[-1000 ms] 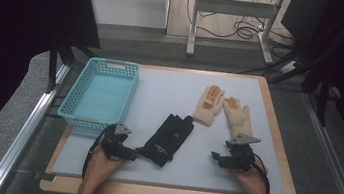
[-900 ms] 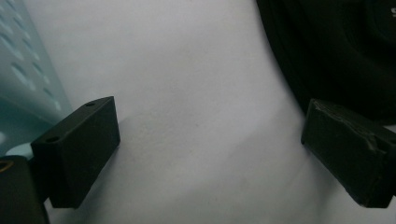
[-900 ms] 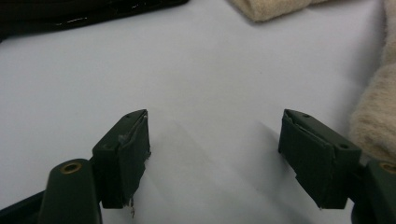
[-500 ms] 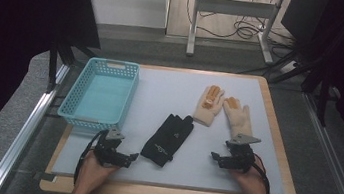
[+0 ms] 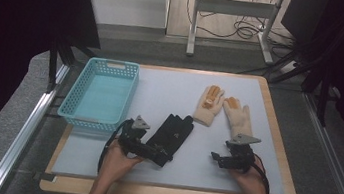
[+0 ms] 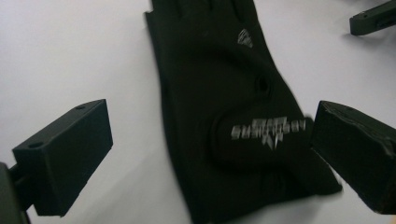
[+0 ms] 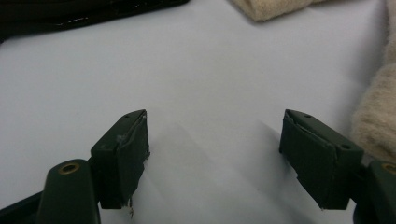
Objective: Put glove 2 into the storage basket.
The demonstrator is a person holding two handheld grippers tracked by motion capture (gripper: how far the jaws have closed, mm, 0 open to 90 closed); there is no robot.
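The black glove (image 5: 171, 132) lies flat on the surface (image 5: 161, 88), right of the blue basket (image 5: 101, 95) and left of the two tan gloves (image 5: 223, 111). The left gripper (image 6: 210, 154) has just been opening: fingers spread, straddling the glove cuff, not pressing. The right gripper (image 7: 215, 154), fingers spread, rests beside the tan gloves.

1. The glove (image 5: 171, 133) is black, with a white logo on its cuff.
2. The two knit gloves (image 5: 209, 106) are cream with orange fingertips.
3. The basket (image 5: 75, 98) is light turquoise.
4. The worktop (image 5: 170, 92) is pale grey-white with a light wood edge.
5. Both grippers (image 5: 163, 155) are black.
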